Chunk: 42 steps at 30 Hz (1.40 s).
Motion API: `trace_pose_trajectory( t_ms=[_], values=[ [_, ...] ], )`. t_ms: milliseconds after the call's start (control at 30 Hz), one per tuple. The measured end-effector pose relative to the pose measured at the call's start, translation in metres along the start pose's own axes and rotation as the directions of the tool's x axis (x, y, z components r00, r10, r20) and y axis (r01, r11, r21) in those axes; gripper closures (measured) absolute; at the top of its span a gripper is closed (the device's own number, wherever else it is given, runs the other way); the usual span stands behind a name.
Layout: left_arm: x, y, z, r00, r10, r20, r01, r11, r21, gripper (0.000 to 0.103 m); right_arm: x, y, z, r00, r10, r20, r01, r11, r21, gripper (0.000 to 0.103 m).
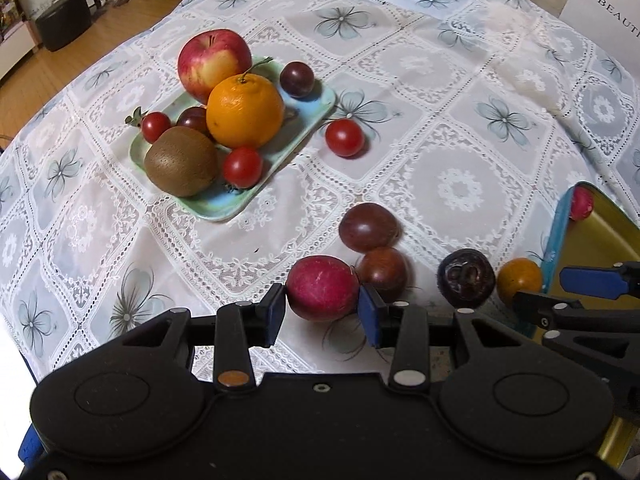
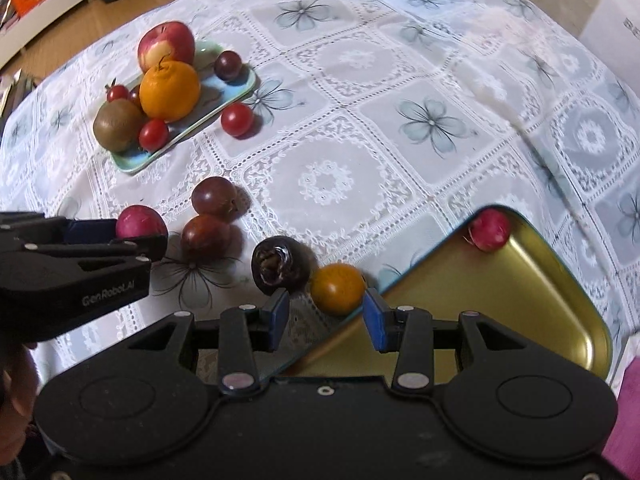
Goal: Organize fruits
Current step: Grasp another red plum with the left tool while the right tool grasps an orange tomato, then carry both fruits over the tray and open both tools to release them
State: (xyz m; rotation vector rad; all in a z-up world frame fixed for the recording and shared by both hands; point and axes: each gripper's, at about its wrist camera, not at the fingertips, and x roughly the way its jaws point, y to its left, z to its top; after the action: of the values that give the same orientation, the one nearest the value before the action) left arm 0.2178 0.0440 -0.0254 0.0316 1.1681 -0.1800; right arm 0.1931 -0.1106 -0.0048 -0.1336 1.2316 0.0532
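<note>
My left gripper point(image 1: 322, 308) is shut on a red radish-like fruit point(image 1: 322, 288) low over the tablecloth; it also shows in the right wrist view point(image 2: 140, 222). My right gripper point(image 2: 325, 314) is open, its blue pads either side of an orange tomato point(image 2: 338, 288) beside the gold tray point(image 2: 520, 300). A second red radish point(image 2: 489, 230) lies in the tray's far corner. A dark purple fruit point(image 2: 280, 266) and two brown-red tomatoes point(image 2: 206, 236) point(image 2: 214, 198) lie between the grippers.
A green plate point(image 1: 304, 120) at the far left holds an apple point(image 1: 214, 62), orange point(image 1: 244, 110), kiwi point(image 1: 182, 160), cherry tomatoes and dark plums. One red tomato point(image 1: 344, 138) lies beside it on the lace tablecloth point(image 1: 460, 188).
</note>
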Motion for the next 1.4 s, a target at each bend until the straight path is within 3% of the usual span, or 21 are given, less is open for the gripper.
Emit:
trace_pose_trajectory(
  t_ms=[233,500,1000,1067,1100,1200,1400],
  values=[
    [0.003,0.008,0.002,1.000,0.008,-0.007,-0.008,1.000,-0.021,0.054,0.019,0.005,0.004,1.000,-0.015,-0.016,0.014,0.998,-0.069,0.059],
    [0.007,0.011,0.003,1.000,0.013,-0.015,-0.014,1.000,-0.028,0.054,0.035,0.011,0.010,0.993,-0.117,0.008,0.117,0.979,-0.165,0.056],
    [0.011,0.014,0.005,1.000,0.019,-0.022,-0.020,0.999,-0.041,0.054,0.052,0.010,0.014,0.993,-0.116,-0.033,0.104,0.959,-0.264,0.055],
    [0.011,0.015,0.006,0.999,0.023,-0.023,-0.024,0.999,-0.044,0.054,0.054,0.009,0.017,0.992,-0.112,-0.051,0.096,0.964,-0.249,0.056],
    [0.011,0.015,0.006,0.999,0.024,-0.022,-0.025,0.999,-0.043,0.054,0.054,0.007,0.018,0.992,-0.111,-0.061,0.094,0.968,-0.234,0.066],
    [0.009,0.015,0.005,0.999,0.033,-0.016,-0.034,0.999,-0.041,0.054,0.053,0.004,0.021,0.993,-0.093,-0.072,0.077,0.977,-0.200,0.065],
    [-0.002,0.010,0.002,0.999,0.037,0.005,-0.037,0.999,-0.037,0.054,0.015,-0.010,0.014,0.999,-0.045,0.022,0.047,0.996,-0.070,0.065]
  ],
)
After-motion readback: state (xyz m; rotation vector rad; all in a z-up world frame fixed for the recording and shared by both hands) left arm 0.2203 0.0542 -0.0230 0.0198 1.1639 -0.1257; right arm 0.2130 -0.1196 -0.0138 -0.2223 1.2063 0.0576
